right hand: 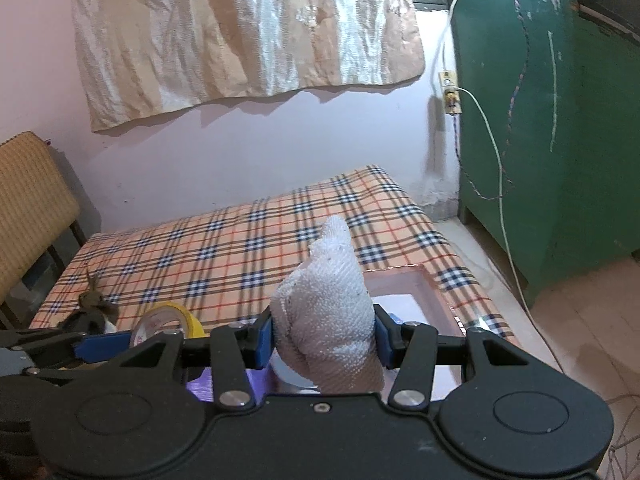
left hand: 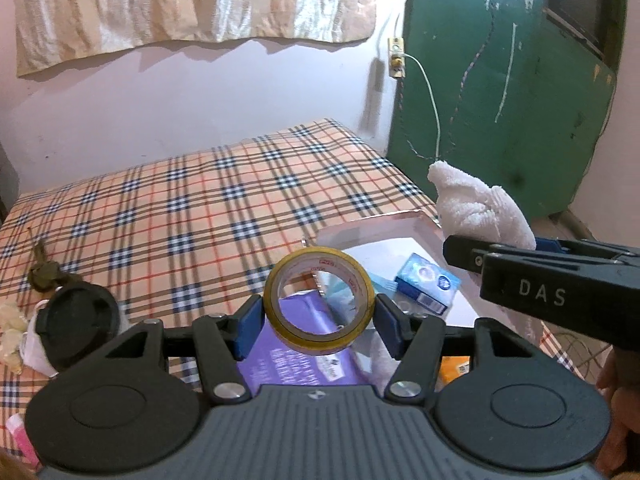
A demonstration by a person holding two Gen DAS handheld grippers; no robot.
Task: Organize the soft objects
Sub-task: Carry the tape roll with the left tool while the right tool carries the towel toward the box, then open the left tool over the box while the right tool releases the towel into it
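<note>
Two things are in your grip at once: your right gripper [right hand: 325,340] is clamped on a white cloth [right hand: 332,308], held up in the air above the near end of the tray [right hand: 430,280], and your left gripper [left hand: 318,322] pinches a roll of tape [left hand: 320,298] by its sides. Neither has been put down, so I'd judge the sorting midway. The tray on the plaid bed [left hand: 180,208] holds a purple packet [left hand: 296,364], a blue box [left hand: 428,284] and white paper. Keys [left hand: 44,272] and a black lid [left hand: 76,326] lie outside it.

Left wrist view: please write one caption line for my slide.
Left gripper holds a yellow tape roll above a white tray on the plaid bed; right gripper grips a white towel.
</note>
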